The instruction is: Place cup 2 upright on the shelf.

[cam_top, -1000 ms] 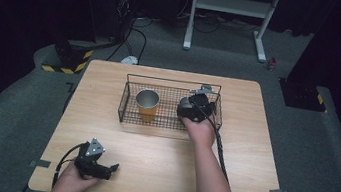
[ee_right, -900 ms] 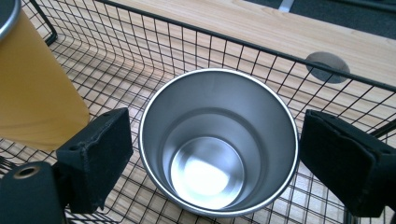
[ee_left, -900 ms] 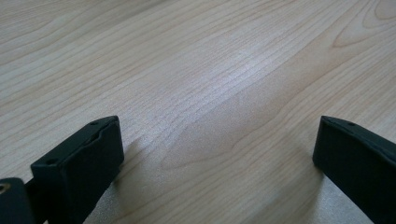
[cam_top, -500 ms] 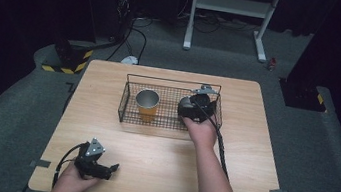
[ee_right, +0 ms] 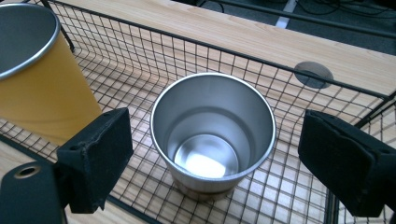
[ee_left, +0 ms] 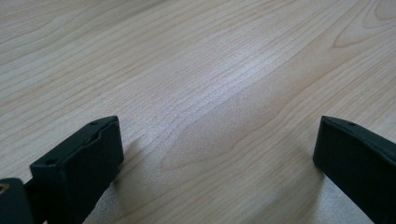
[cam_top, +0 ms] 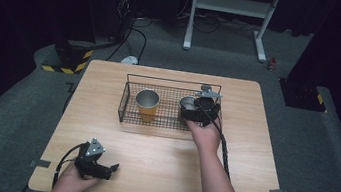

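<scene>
An upright steel cup [ee_right: 212, 135] stands on the floor of a black wire basket [ee_right: 140, 60]. My right gripper [ee_right: 215, 126] is open; its jaws flank the cup with a gap on each side. From above, the right gripper [cam_top: 198, 108] hangs over the right end of the basket [cam_top: 173, 82] and partly covers the steel cup [cam_top: 186, 102]. A yellow cup [cam_top: 147, 105] with a metal rim stands in the basket's left half; the right gripper view shows that yellow cup [ee_right: 42, 93] at upper left. My left gripper [cam_top: 112, 168] rests open on the table's front left, and nothing lies between the left gripper [ee_left: 217, 135] jaws.
The wooden table [cam_top: 158, 165] has bare room in front of the basket and on both sides. A round grey cable port [ee_right: 314, 73] sits in the tabletop behind the basket. Beyond the table lie dark floor, cables and a white stand [cam_top: 229, 6].
</scene>
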`<move>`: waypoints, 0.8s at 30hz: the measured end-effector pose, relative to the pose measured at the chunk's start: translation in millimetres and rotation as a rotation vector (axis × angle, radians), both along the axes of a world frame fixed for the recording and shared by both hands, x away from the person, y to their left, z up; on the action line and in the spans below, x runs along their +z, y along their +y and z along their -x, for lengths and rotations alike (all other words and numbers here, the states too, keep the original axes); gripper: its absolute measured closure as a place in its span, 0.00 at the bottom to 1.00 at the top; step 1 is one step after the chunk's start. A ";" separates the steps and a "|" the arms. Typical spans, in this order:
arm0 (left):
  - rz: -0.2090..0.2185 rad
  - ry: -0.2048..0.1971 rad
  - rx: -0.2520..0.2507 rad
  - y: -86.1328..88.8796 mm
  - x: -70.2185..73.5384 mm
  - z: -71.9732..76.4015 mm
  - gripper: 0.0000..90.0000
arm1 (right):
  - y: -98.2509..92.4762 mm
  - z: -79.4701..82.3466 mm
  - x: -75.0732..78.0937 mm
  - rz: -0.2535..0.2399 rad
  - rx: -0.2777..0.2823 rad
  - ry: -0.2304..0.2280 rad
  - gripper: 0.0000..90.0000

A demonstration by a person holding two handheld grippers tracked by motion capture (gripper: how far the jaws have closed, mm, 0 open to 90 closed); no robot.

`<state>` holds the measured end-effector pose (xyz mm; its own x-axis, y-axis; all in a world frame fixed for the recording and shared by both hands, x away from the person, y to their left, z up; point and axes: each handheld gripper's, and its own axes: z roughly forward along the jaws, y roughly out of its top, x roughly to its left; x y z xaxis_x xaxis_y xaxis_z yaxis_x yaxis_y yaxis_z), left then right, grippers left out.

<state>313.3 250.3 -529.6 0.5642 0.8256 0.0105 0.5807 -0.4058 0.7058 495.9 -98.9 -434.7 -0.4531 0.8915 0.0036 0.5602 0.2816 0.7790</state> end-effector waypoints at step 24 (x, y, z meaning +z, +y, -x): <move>0.003 -0.001 0.002 -0.2 -0.2 0.2 0.02 | -44.5 68.8 -8.4 -0.029 0.023 -0.073 0.11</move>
<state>313.1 250.1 -529.8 0.5622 0.8270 0.0081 0.5810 -0.4019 0.7077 427.1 -143.3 -443.1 -0.4734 0.8809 -0.0041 0.4953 0.2700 0.8257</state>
